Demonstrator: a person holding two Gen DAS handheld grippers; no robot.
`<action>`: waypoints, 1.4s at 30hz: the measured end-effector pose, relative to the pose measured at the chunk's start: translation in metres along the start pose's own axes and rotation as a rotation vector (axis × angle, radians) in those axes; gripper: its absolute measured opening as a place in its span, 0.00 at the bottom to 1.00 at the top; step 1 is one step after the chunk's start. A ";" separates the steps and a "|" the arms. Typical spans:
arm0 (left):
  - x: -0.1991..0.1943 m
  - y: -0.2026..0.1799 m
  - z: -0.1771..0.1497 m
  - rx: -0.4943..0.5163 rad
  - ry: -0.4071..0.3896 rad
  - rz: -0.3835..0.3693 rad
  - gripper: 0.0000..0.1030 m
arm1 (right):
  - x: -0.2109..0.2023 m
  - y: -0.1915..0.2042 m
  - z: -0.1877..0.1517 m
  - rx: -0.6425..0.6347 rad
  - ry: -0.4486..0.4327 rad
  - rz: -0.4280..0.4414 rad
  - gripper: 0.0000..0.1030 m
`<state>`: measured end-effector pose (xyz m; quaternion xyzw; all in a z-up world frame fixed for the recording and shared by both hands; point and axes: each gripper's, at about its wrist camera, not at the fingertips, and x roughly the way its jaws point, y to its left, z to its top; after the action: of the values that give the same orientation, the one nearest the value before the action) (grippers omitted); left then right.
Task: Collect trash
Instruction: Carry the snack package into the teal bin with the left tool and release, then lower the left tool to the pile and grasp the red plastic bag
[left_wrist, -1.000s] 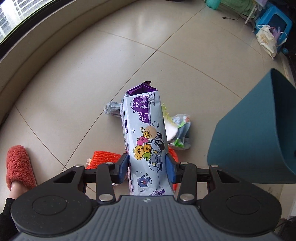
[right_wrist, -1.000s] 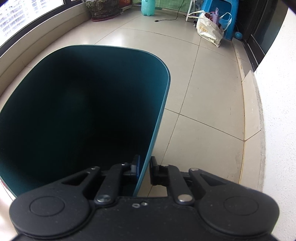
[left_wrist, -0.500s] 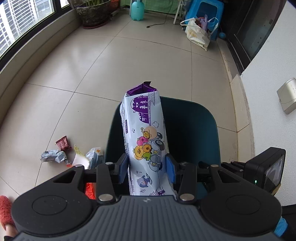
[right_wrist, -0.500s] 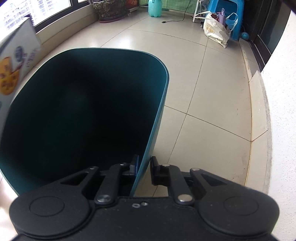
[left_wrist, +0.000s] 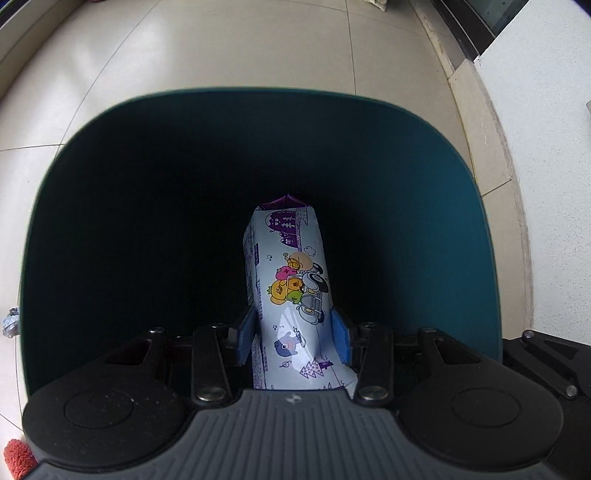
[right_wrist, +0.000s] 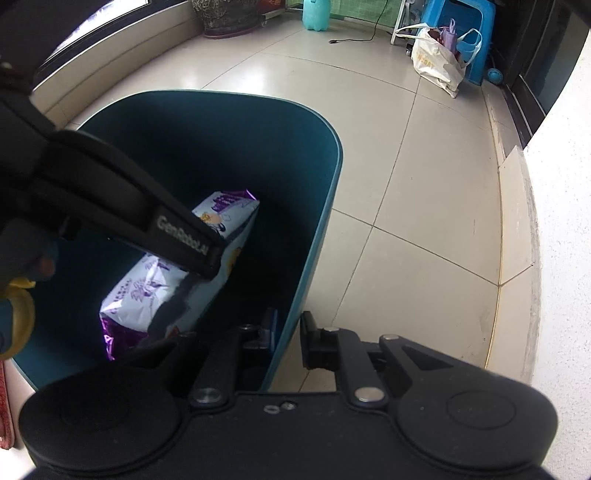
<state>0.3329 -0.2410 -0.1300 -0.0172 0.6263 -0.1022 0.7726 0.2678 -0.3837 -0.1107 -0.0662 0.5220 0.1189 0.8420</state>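
Observation:
A pale blue and purple snack bag (left_wrist: 288, 280) with cartoon figures hangs inside the mouth of a dark teal bin (left_wrist: 74, 155). My left gripper (left_wrist: 293, 334) is shut on the bag's lower part, with a blue pad pressed against each side. In the right wrist view the same bag (right_wrist: 221, 214) sits tilted within the bin (right_wrist: 325, 206), partly covered by the left tool's black arm. My right gripper (right_wrist: 288, 332) is shut on the bin's near wall, one finger inside and one outside. The bin's bottom is too dark to see.
A crumpled wrapper (left_wrist: 11, 321) lies on the tiled floor left of the bin, and a red slipper (left_wrist: 16, 458) shows at the bottom left. A white wall (left_wrist: 554, 184) runs along the right. Far off stand a white plastic bag (right_wrist: 436, 62), a blue stool (right_wrist: 458, 22) and a plant pot (right_wrist: 225, 14).
My left gripper has carried the snack bag from above the floor litter rightwards and down into the bin's mouth. The right gripper has stayed clamped on the bin wall.

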 end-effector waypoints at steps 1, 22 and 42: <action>0.005 0.001 0.000 -0.002 0.011 0.002 0.43 | 0.001 0.000 0.001 -0.003 0.000 -0.002 0.11; -0.036 0.005 -0.052 0.047 -0.107 -0.013 0.63 | 0.004 -0.001 -0.005 0.008 -0.001 0.012 0.12; -0.142 0.118 -0.102 -0.020 -0.267 0.036 0.69 | 0.007 0.006 -0.006 -0.006 0.011 -0.012 0.11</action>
<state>0.2225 -0.0902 -0.0336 -0.0271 0.5192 -0.0788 0.8506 0.2636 -0.3787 -0.1194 -0.0726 0.5260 0.1150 0.8395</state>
